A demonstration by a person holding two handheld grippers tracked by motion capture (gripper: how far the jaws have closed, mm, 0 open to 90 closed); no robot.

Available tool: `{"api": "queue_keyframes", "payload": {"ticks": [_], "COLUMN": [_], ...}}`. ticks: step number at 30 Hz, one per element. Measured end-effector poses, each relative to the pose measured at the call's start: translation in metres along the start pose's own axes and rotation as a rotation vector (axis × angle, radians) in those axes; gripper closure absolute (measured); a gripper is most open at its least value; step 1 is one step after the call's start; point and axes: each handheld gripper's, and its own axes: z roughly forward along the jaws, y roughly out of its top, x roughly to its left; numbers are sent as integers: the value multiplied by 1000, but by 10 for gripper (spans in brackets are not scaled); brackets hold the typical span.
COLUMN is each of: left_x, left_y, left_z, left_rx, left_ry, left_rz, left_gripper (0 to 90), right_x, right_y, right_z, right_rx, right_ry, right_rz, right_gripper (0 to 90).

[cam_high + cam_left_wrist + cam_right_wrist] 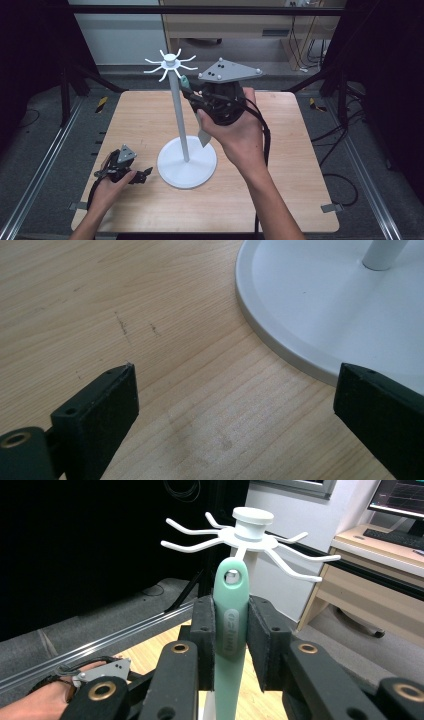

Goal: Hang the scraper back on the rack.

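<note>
Right gripper view, tongs (232, 630) clamping green handle (230, 625)

We can make out just 1 embossed mark, on the green handle (231, 630) at the centre of the right gripper view (its raised letters too soft to read).

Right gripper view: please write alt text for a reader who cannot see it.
Black tongs are shut on the mint-green plastic utensil handle, its hanging hole just below the white hook-armed top of a utensil stand. A hand with the other gripper is at lower left.
</note>
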Motion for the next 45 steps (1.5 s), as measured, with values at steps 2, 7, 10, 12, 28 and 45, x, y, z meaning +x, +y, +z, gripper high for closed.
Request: {"api": "queue_keyframes", "payload": {"ticks": [2, 7, 10, 12, 28, 45], "left_x": [0, 0, 0, 0, 0, -1], "left_y": [0, 0, 0, 0, 0, 0], "left_z": [0, 0, 0, 0, 0, 0], "left_rx": [0, 0, 0, 0, -1, 0], "left_ry": [0, 0, -1, -1, -2, -3], "left_rz": [0, 0, 1, 1, 3, 3], "left_gripper": [40, 40, 39, 40, 40, 40], "right_x": [1, 1, 1, 1, 0, 0], "right_y": [0, 0, 0, 1, -2, -6], "right_z": [1, 5, 7, 8, 15, 20], "right_rx": [0, 6, 6, 5, -5, -35], "right_ry": [-1, 2, 2, 2, -13, -26], "right_rz": [1, 1, 3, 4, 22, 28], "right_gripper": [745, 745, 745, 745, 744, 740]}}
